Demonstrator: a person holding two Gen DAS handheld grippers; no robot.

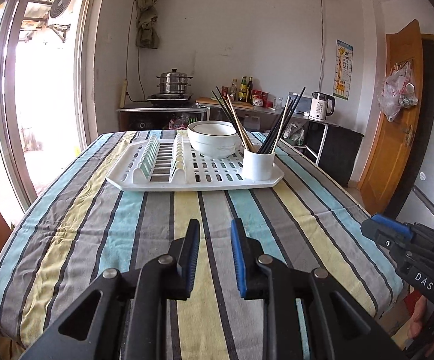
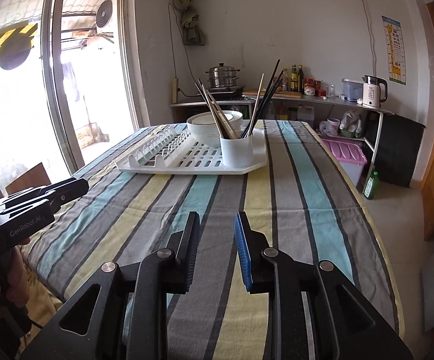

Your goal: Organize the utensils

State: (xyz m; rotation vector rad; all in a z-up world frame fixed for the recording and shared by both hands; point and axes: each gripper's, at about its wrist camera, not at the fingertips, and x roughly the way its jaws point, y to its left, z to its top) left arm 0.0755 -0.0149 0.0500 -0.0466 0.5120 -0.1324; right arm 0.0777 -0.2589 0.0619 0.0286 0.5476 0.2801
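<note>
A white dish rack tray [image 1: 192, 177] [image 2: 192, 162] sits at the far middle of the striped table. On its right corner stands a white cup [image 1: 258, 165] [image 2: 236, 153] holding several dark and wooden chopsticks [image 1: 277, 126] [image 2: 256, 111]. A white bowl [image 1: 212, 141] [image 2: 207, 127] with a dark rim sits on the tray behind the cup. My left gripper [image 1: 215, 228] is open and empty above the near table, well short of the tray. My right gripper [image 2: 217, 220] is open and empty too. Each gripper shows at the edge of the other view.
The striped tablecloth [image 1: 156, 225] [image 2: 292, 195] covers the table. A counter at the back wall carries a steamer pot [image 1: 173, 85], bottles [image 1: 245, 88] and a white kettle [image 1: 322, 106]. A glass door is at the left, a wooden door [image 1: 397, 126] at the right. A pink bin [image 2: 346, 153] stands on the floor.
</note>
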